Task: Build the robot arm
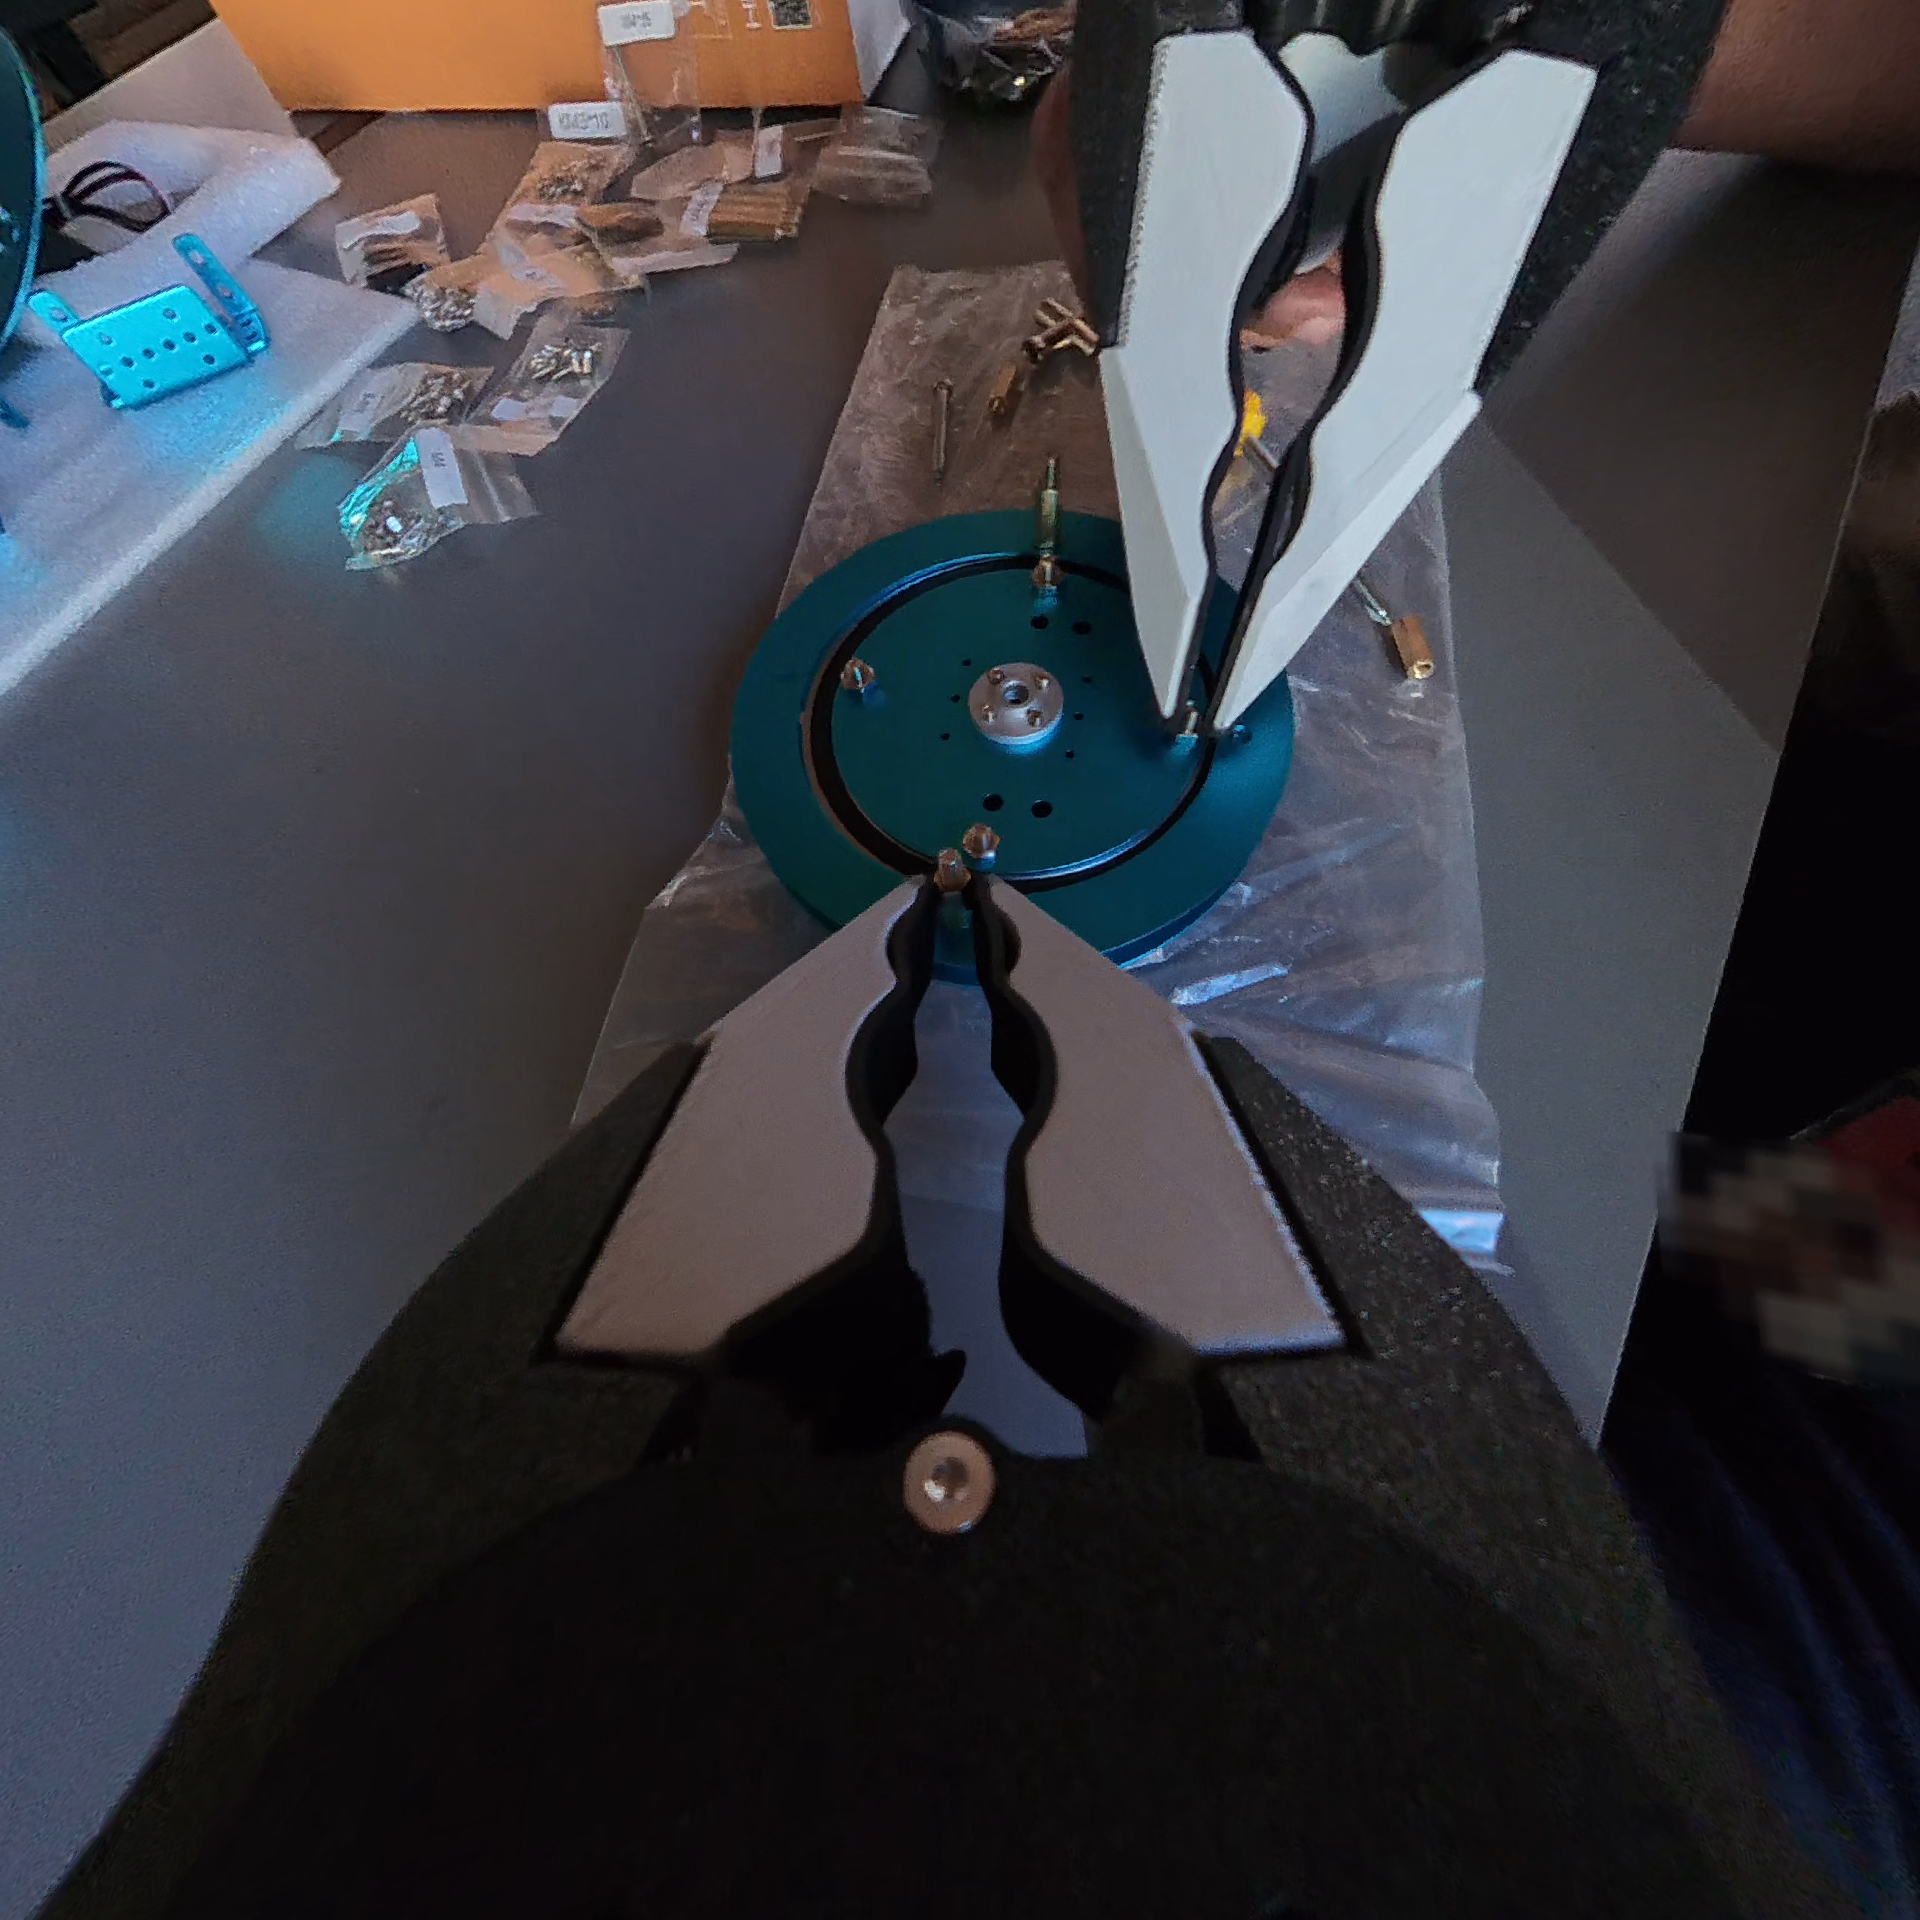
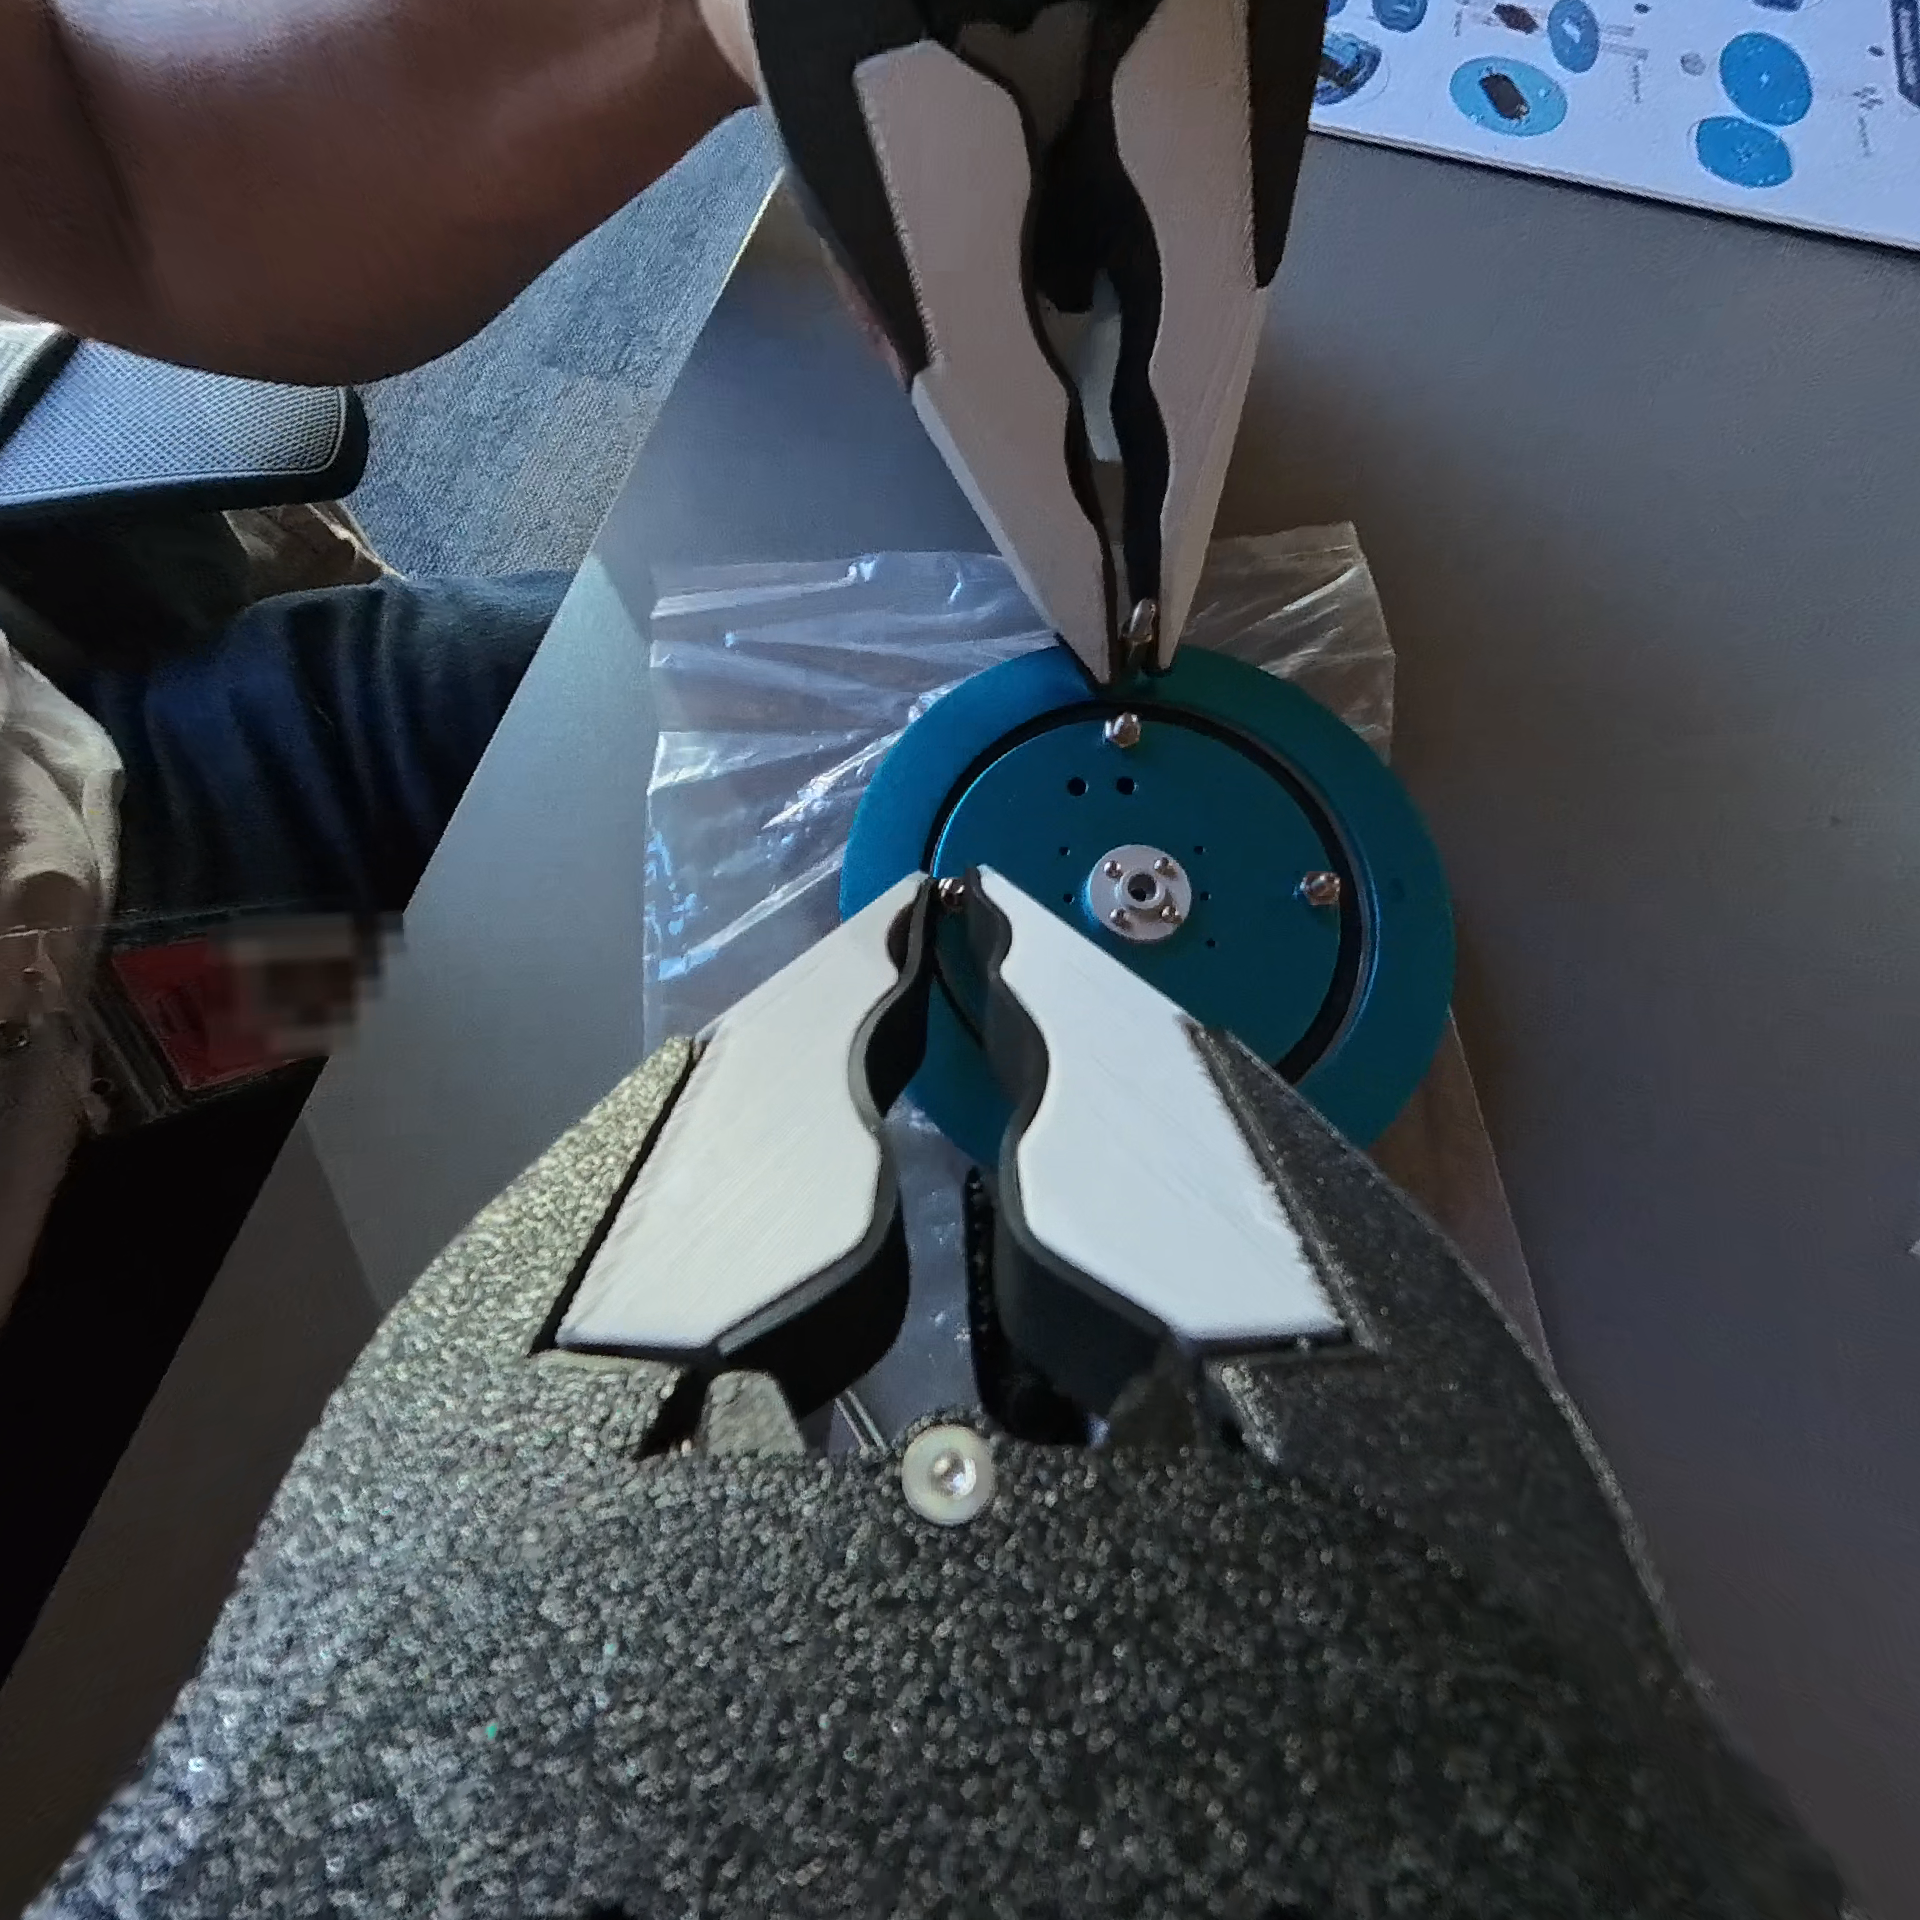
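Observation:
A blue metal disc (image 1: pixel 769 748) with an inner blue plate and a silver hub (image 1: pixel 1013 701) lies on a clear plastic bag (image 1: pixel 1351 987). Short brass standoffs stand on the inner plate, one of them at its near edge (image 1: pixel 979 836). My left gripper (image 1: pixel 951 885) is shut on a small brass standoff (image 1: pixel 948 868) at the disc's near rim. My right gripper (image 1: pixel 1205 722) comes down from above onto the plate's right side. In the right wrist view my right gripper (image 2: pixel 951 896) is shut on a small standoff (image 2: pixel 948 886) on the disc (image 2: pixel 1403 883); the left gripper (image 2: pixel 1138 646) pinches its standoff (image 2: pixel 1143 618) at the far rim.
Loose brass standoffs (image 1: pixel 1408 644) and a long screw (image 1: pixel 940 426) lie on the bag. Several small bags of screws (image 1: pixel 520 291), a blue bracket (image 1: pixel 156 343) and an orange box (image 1: pixel 520 52) sit at the far left. A printed sheet (image 2: pixel 1662 104) lies beyond. The table edge (image 2: pixel 499 831) is beside a seated person. The left gripper's tips are roughly 6 cm from the right gripper's. Between my right fingertips and the long screw (image 1: pixel 940 426) there is roughly 15 cm.

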